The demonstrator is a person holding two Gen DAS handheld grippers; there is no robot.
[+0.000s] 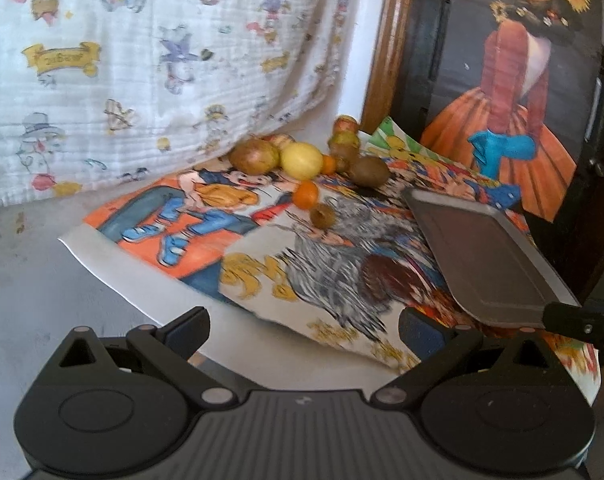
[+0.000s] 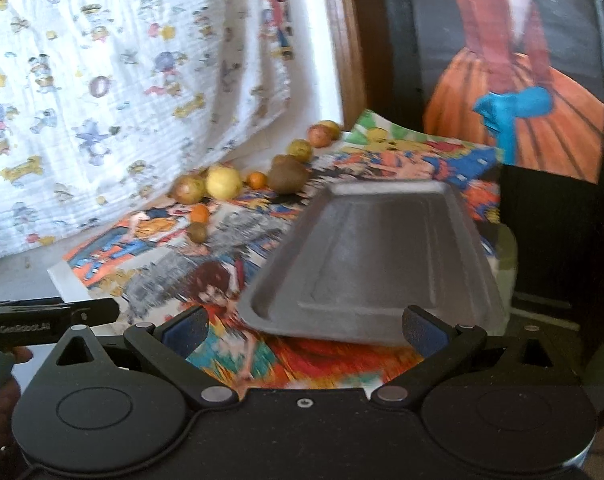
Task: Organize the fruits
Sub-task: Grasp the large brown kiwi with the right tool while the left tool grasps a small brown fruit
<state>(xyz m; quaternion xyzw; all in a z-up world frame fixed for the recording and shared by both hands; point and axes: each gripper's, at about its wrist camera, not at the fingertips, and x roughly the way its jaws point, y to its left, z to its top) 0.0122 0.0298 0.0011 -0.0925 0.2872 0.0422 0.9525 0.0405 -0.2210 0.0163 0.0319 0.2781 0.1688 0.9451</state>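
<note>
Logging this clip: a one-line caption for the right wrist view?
Open right tool beside tilted grey metal tray; fruits line colourful cartoon poster.

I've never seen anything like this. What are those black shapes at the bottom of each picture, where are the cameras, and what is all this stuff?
There is no robot here. A person holds a tool with a two-finger claw in each hand, and a wide-angle camera on each tool looks forward along its fingers. One picture is from the left claw, the other from the right claw. The black shapes are the tools themselves. Both claws are open and clamp nothing. On the surface lie colourful cartoon sheets, with small fruits at the far end by a patterned cloth. An empty grey tray sits tilted just ahead of the right claw. I cannot tell whether the claw touches it.
</note>
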